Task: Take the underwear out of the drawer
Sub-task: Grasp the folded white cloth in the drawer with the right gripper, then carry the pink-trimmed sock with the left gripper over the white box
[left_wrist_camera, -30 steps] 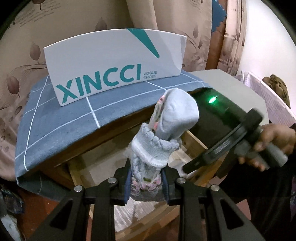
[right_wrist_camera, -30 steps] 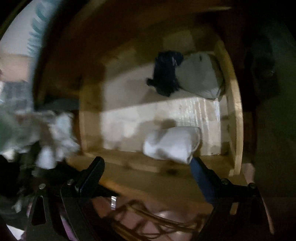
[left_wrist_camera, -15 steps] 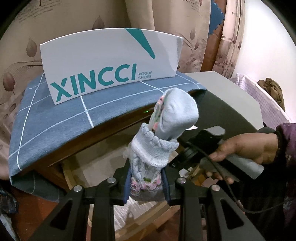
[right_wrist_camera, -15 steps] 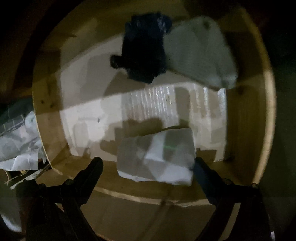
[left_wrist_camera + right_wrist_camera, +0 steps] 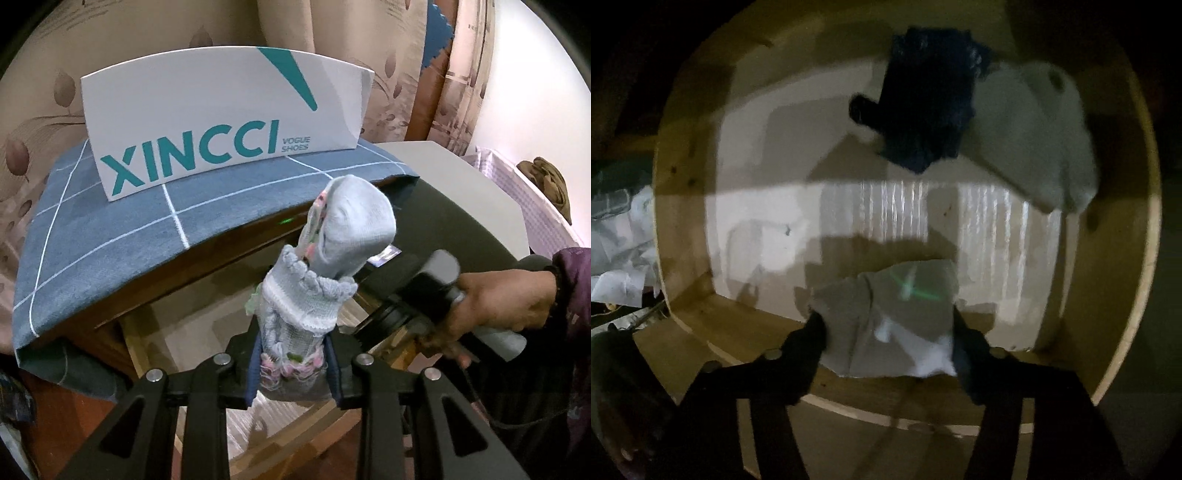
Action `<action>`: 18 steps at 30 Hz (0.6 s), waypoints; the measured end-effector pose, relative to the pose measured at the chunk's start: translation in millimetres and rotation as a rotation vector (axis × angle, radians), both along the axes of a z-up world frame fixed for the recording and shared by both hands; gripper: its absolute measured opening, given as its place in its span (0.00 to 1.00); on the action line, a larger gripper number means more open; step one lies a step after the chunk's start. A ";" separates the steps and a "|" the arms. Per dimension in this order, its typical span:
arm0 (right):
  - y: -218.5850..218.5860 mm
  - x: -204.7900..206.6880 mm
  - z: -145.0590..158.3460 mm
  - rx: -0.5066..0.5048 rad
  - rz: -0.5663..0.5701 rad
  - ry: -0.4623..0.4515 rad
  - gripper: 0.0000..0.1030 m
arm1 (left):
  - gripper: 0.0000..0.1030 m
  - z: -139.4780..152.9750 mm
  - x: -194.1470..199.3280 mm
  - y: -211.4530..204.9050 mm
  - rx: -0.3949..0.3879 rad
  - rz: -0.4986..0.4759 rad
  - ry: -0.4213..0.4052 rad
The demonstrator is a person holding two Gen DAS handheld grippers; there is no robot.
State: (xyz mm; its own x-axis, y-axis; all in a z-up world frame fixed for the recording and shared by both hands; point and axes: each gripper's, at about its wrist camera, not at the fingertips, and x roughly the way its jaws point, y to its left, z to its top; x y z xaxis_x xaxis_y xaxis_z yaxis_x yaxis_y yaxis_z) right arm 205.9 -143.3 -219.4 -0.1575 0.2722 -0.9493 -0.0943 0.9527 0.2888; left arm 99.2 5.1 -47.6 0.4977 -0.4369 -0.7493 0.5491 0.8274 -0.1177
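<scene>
My left gripper (image 5: 291,369) is shut on a rolled pale blue piece of underwear (image 5: 325,273) with a frilly band, held up above the open wooden drawer (image 5: 155,332). My right gripper (image 5: 888,328) is open inside the drawer (image 5: 683,192), its fingers on either side of a folded white piece of underwear (image 5: 886,321) at the drawer's front. A dark navy piece (image 5: 931,99) and a light grey piece (image 5: 1034,129) lie at the drawer's back. The right gripper also shows in the left wrist view (image 5: 417,295), held by a hand.
A white XINCCI shoe box (image 5: 221,118) stands on a blue checked cloth (image 5: 122,229) over the cabinet top. Curtains hang behind. A grey surface (image 5: 461,177) lies to the right. Crumpled white paper (image 5: 620,236) lies left of the drawer.
My right gripper has moved down into the drawer and its fingers now flank the folded white piece. My left gripper holds the pale blue roll almost still.
</scene>
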 end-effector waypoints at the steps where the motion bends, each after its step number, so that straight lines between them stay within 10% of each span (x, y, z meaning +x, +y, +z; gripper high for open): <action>1: -6.5 0.0 8.5 0.015 -0.009 -0.023 0.52 | 0.29 0.0 0.5 1.1 -0.003 0.004 0.000; 10: -58.1 -22.3 99.9 0.209 -0.127 -0.296 0.52 | 0.29 5.8 0.3 10.7 -0.044 0.035 -0.027; 18: -68.2 -30.5 91.8 0.221 -0.184 -0.320 0.52 | 0.29 4.9 -4.5 9.6 -0.051 0.034 -0.044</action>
State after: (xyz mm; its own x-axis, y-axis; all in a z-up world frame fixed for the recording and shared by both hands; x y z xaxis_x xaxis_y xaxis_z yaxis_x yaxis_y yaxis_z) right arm 175.3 -211.4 -127.6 0.2062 0.4706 -0.8579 -0.0464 0.8805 0.4718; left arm 94.7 14.6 -42.6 0.5448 -0.4565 -0.7034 0.5266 0.8391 -0.1367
